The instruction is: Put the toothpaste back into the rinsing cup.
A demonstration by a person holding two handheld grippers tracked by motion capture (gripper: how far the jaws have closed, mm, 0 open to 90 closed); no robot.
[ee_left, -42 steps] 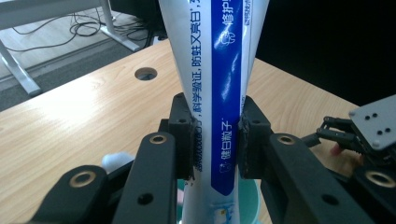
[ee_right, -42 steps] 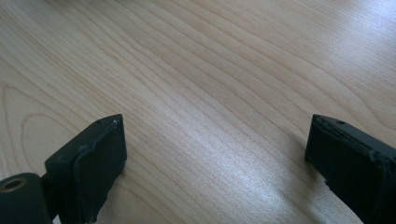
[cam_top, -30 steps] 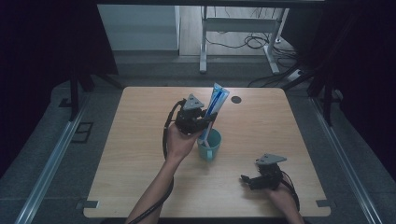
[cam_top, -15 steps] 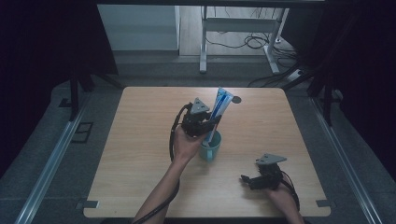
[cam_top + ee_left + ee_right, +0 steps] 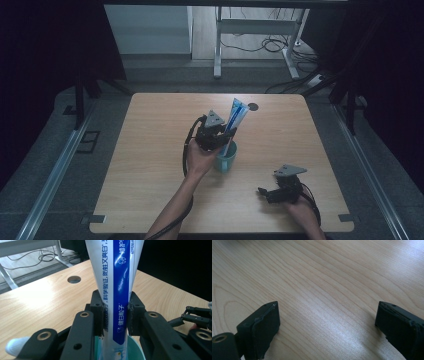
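Note:
A white and blue toothpaste tube stands nearly upright with its lower end inside a teal cup at the middle of the wooden table. My left gripper is shut on the tube just above the cup's rim; in the left gripper view the tube is squeezed between both jaws over the cup. My right gripper rests low near the table's front right, open, with bare wood between its jaws.
A round cable hole sits near the table's far edge behind the cup. A desk frame and cables lie on the floor beyond the table. Dark curtains hang at both sides.
My left gripper has carried the tube to the right and down, so its lower end now sits in the cup. The right gripper has stayed where it was.

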